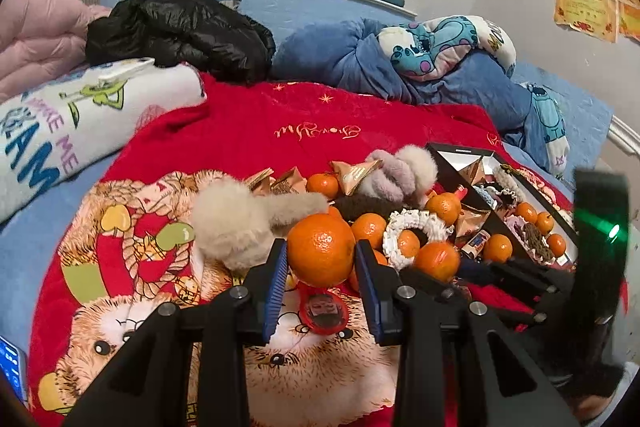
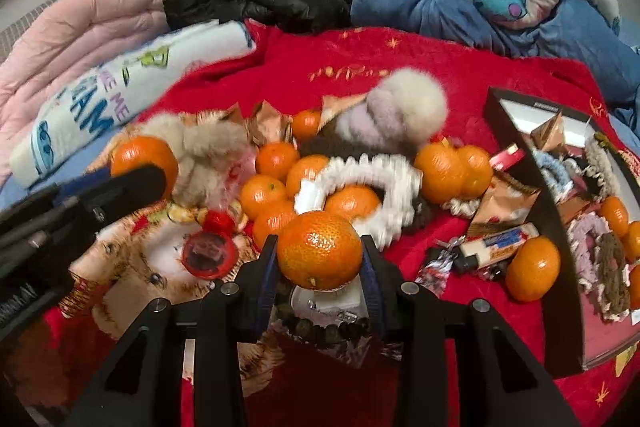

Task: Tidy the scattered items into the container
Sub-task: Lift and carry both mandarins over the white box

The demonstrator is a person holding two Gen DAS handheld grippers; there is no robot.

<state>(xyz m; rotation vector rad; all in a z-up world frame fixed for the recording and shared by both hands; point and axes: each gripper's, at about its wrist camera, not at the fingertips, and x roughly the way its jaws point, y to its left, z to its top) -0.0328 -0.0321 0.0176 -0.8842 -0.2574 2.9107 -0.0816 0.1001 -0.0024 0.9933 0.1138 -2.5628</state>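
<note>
Now each hand-held gripper squeezes one orange: the left hand-held gripper has an orange, the right hand-held gripper another orange. Both look lifted off the bed. The box waits at 3 o'clock. Next, carry them over and drop them in.
</note>
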